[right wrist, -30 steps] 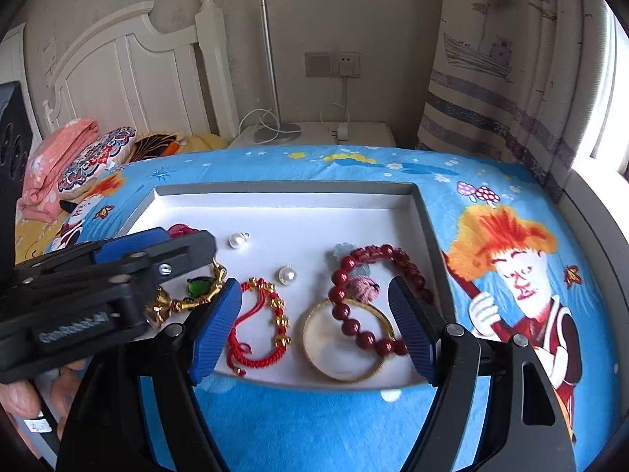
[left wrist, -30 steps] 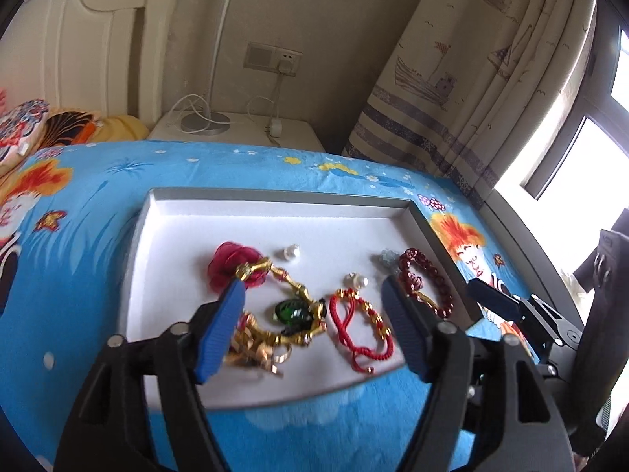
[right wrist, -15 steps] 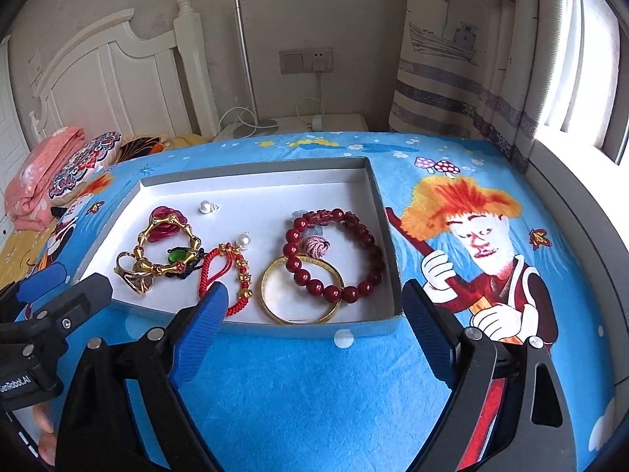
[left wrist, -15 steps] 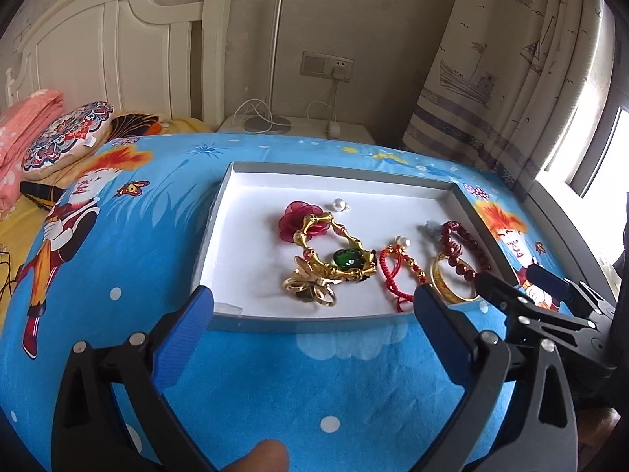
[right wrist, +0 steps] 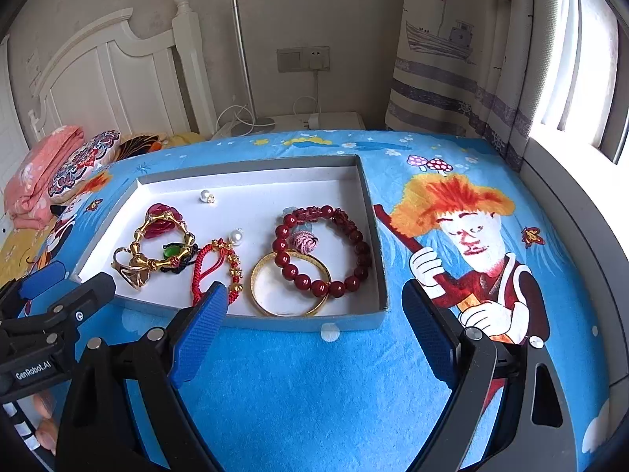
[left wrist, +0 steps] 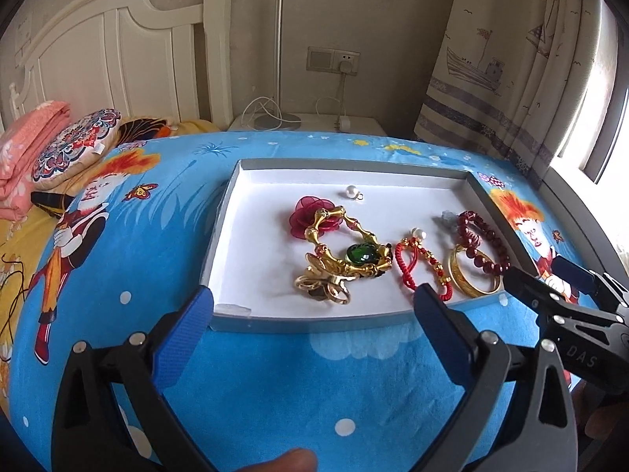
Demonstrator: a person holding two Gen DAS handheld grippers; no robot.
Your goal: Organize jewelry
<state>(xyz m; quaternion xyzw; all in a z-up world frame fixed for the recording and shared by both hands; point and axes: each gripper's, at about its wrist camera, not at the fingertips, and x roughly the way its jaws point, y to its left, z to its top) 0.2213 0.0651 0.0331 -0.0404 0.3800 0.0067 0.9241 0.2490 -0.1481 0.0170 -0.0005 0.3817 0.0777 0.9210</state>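
Above the blue bedspread (right wrist: 314, 393), left gripper (left wrist: 314, 314) and right gripper (right wrist: 314, 314) hover with fingers spread wide, empty. Bracelets, gold bangle (right wrist: 291, 285) and pearls lie inside the grey-rimmed tray (left wrist: 314, 324).

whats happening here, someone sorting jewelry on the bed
Yes. A person holds a gripper in each hand over a bed. Both the left gripper and right gripper are open and hold nothing, hovering just short of a shallow grey tray. In the tray lie a dark red bead bracelet overlapping a gold bangle, a red cord bracelet, a gold bracelet with a green stone and two loose pearls.
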